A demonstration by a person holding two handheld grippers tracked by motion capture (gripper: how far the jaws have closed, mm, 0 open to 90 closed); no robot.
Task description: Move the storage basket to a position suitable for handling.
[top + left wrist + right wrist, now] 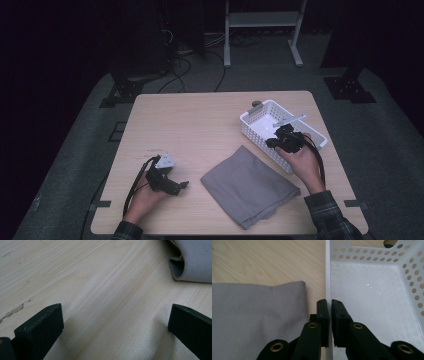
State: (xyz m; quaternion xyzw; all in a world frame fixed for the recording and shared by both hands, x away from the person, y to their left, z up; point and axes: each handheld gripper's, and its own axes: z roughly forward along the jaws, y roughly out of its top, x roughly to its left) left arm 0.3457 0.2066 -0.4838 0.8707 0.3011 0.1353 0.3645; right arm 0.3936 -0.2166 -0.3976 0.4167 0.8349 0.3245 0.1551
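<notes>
We see the white perforated basket at the right of the wooden surface, its near wall pinched between the right gripper fingers. A folded grey cloth lies just beside it. The left gripper rests well apart, fingers spread.

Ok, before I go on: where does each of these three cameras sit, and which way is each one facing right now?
High view: above the person's side, looking forward and down on the table; both forearms, left gripper and right gripper show.
Left gripper view: rides the left gripper, low over bare wood, jaws wide apart, facing the grey cloth.
Right gripper view: rides the right gripper, jaws clamped on the white basket wall, looking along it.
Shared: both gripper views catch the grey cloth's edge.
</notes>
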